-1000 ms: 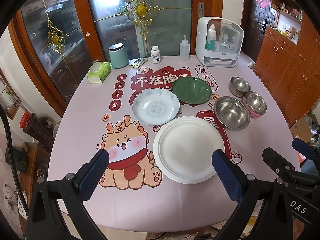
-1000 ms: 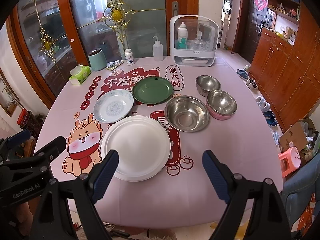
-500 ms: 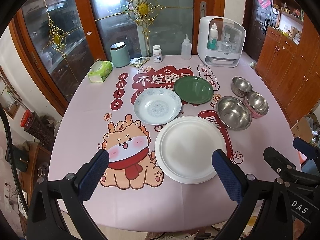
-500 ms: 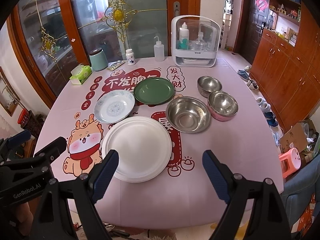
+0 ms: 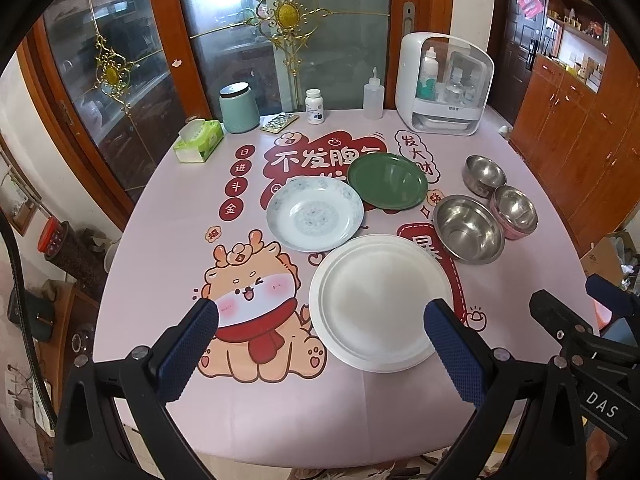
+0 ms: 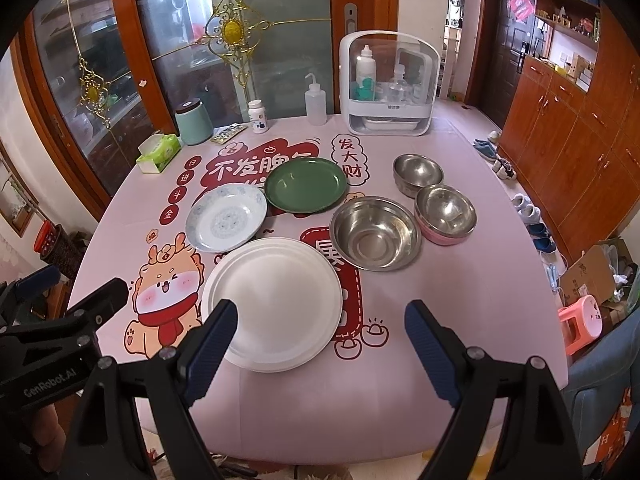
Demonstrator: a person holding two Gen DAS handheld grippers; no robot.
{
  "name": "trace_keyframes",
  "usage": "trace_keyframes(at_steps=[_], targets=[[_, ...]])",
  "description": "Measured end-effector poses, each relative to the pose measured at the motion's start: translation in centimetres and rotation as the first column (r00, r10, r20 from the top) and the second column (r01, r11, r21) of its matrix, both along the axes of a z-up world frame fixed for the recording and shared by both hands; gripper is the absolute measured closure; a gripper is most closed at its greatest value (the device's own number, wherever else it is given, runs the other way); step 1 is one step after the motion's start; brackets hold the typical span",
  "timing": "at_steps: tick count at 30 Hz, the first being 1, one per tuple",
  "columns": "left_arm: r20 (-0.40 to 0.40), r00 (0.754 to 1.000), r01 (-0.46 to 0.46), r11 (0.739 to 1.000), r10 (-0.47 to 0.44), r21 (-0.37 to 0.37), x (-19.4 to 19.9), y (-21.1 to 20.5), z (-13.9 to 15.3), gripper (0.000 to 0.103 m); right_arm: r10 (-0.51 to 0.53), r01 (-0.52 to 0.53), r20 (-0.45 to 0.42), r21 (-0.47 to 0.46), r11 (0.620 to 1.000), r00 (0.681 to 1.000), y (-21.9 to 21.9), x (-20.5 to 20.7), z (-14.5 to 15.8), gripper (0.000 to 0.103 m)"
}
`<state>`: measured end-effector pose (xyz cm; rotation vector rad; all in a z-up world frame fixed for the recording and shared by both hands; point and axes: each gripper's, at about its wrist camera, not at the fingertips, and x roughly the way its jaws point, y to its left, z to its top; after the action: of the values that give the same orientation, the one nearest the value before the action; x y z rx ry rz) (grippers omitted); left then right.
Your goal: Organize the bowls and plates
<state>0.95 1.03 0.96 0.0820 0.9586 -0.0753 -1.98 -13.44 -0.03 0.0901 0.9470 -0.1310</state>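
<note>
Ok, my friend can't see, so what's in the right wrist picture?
Three plates and three metal bowls sit on a pink table: a white plate nearest, a patterned plate and a green plate behind it, the bowls to their right. The open right gripper hovers in front, holding nothing.

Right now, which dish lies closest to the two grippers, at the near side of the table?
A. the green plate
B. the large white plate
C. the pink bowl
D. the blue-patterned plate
B. The large white plate lies just ahead of the open left gripper and open right gripper, while the green plate, the pink bowl and the blue-patterned plate sit farther back.
</note>
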Motion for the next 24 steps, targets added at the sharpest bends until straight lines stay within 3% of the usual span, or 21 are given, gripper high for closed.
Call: trace_keyframes(at_steps=[9, 21, 24], targets=[[-0.035, 0.999, -0.026, 0.998, 0.024, -0.057, 3.8, 1.7, -2.3, 0.001, -0.021, 0.022, -0.049, 0.032, 0.999, 0.999, -2.0, 2.6, -3.1, 0.017], [-0.120, 0.992, -0.031, 0.997, 0.023, -0.067, 8.8, 3.5, -10.0, 0.001, -0.025, 0.037, -0.146, 0.081, 0.996, 0.989, -4.6, 6.0, -9.7, 0.018], [-0.147, 0.989, -0.016, 0.998, 0.006, -0.067, 9.7, 3.3, -11.8, 0.001, -0.025, 0.041, -0.177, 0.087, 0.995, 0.984, -5.2, 6.7, -11.5, 0.022]])
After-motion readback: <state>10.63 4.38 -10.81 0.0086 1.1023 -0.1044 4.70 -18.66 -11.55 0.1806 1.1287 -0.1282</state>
